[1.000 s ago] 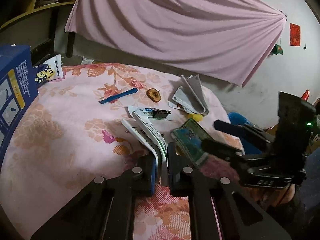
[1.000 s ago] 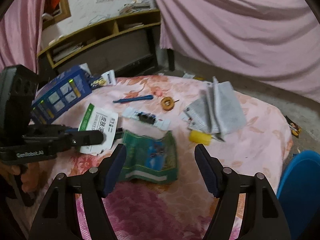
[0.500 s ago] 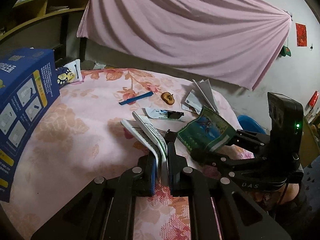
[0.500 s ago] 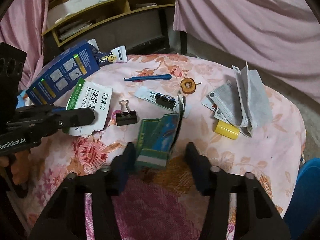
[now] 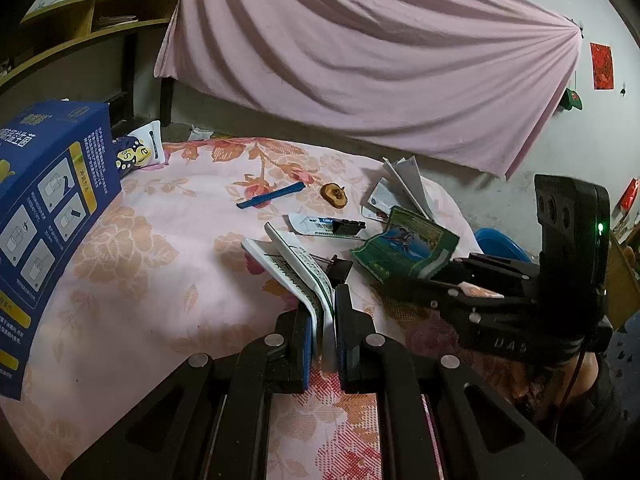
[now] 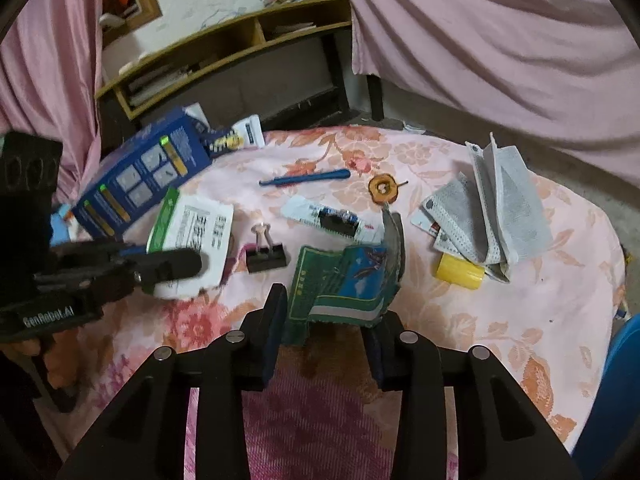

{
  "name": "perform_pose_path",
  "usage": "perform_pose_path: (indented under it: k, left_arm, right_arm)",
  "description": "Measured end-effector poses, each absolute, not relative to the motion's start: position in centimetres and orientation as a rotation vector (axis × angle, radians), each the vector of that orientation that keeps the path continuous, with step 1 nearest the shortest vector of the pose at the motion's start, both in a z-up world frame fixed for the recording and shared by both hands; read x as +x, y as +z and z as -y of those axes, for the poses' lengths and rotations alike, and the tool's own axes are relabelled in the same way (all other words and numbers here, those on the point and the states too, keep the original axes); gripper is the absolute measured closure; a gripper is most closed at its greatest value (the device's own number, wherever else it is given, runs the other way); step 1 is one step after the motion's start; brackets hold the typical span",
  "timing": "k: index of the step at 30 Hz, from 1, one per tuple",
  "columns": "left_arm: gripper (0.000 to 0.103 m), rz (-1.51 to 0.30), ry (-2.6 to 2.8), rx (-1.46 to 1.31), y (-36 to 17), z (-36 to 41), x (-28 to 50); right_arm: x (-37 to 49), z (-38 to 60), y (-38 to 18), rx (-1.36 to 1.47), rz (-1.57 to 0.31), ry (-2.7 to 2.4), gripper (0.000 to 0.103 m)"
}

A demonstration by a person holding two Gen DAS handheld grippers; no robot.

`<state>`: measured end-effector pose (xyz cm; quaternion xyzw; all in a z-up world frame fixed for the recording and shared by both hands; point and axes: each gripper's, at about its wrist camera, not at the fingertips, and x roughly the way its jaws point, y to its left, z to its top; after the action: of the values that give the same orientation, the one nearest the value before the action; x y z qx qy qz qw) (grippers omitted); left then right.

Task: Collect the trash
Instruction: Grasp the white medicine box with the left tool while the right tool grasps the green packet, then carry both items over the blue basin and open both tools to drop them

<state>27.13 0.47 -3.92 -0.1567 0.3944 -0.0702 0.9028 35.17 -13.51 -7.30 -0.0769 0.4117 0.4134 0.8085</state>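
A: Entry. Left tongs [image 5: 322, 324] pinch the white-and-green packet [image 5: 296, 268] by its lower edge; the packet stands up from the jaws, folded. Right tongs [image 6: 326, 322] are closed on the green wrapper [image 6: 344, 284], crumpled, lifted just clear of the floral worktop [image 6: 520, 320].

B: Is the wrapper grip secure?

A: Judged marginal. The jaws hold only the near hem; most of the foil hangs forward, unsupported. Advise a slow, level carry, no wrist flick.

B: Destination?

A: Probably the blue bin [image 6: 616, 392] at the worktop's right edge, only partly in view. Right load goes first, being nearer. Release only once the wrapper is well over the rim.

B: Hazards?

A: The binder clip [image 6: 266, 256] lies just beside both loads, and the yellow tube [image 6: 458, 272] sits near the likely path to the bin. Lift before swinging sideways so that nothing is dragged.

B: Remaining litter?

A: Grey masks [image 6: 492, 208], sachet [image 6: 328, 222], blue stick [image 6: 304, 178], dried ring [image 6: 384, 188] lie on the cloth. The blue box [image 6: 140, 176] may not be trash; cannot tell.
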Motion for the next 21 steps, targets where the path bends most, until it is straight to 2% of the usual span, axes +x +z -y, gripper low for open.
perform_pose_path:
  k: [10,12,17,21]
  left_arm:
    - [0.096,-0.808,-0.142,-0.318,-4.0,-0.6,27.1]
    - [0.096,-0.808,-0.142,-0.318,-4.0,-0.6,27.0]
    - [0.096,-0.810,-0.143,-0.315,-4.0,-0.6,27.1]
    - [0.096,-0.803,-0.141,-0.314,-3.9,-0.7,27.0]
  right_arm:
    - [37.1,13.8,-7.5,-0.049,-0.900,0.868,0.068]
    - [37.3,13.7,-7.6,-0.044,-0.903,0.850,0.078]
    - [38.1,14.5,-8.0,0.004,-0.919,0.819,0.090]
    - [37.6,14.7,-7.4,-0.004,-0.875,0.828,0.093]
